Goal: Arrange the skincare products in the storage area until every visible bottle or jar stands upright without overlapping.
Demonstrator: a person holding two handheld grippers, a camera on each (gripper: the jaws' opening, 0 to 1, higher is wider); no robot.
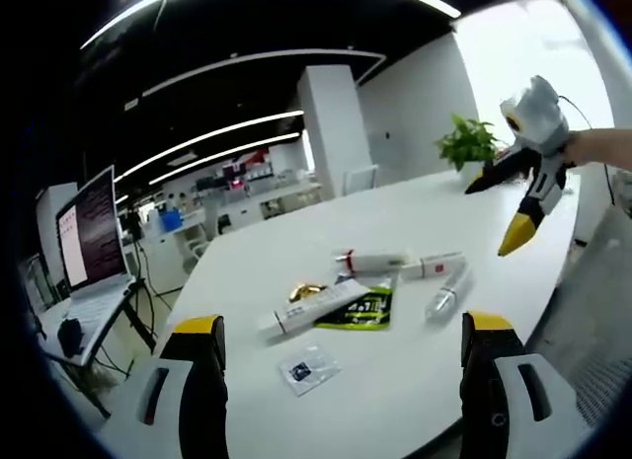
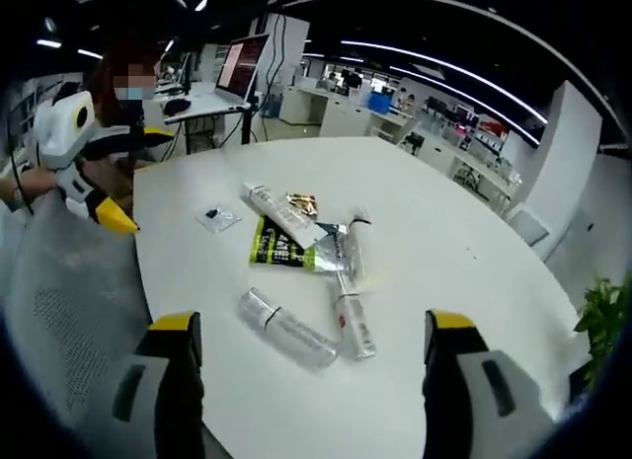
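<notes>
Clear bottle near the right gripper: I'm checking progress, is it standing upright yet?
No, the clear bottle lies flat on the white table, beside a white tube.

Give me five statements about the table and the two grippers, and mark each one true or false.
1. The clear bottle lies on its side on the white table. True.
2. The right gripper is shut on a tube. False: its jaws stand wide apart with nothing between them.
3. The green and black sachet lies partly under a white tube. True.
4. The left gripper holds the small clear packet. False: it is open, and the packet lies flat on the table between its jaws, untouched.
5. An open laptop sits on the white table among the products. False: it sits on a separate desk beside the table.
</notes>
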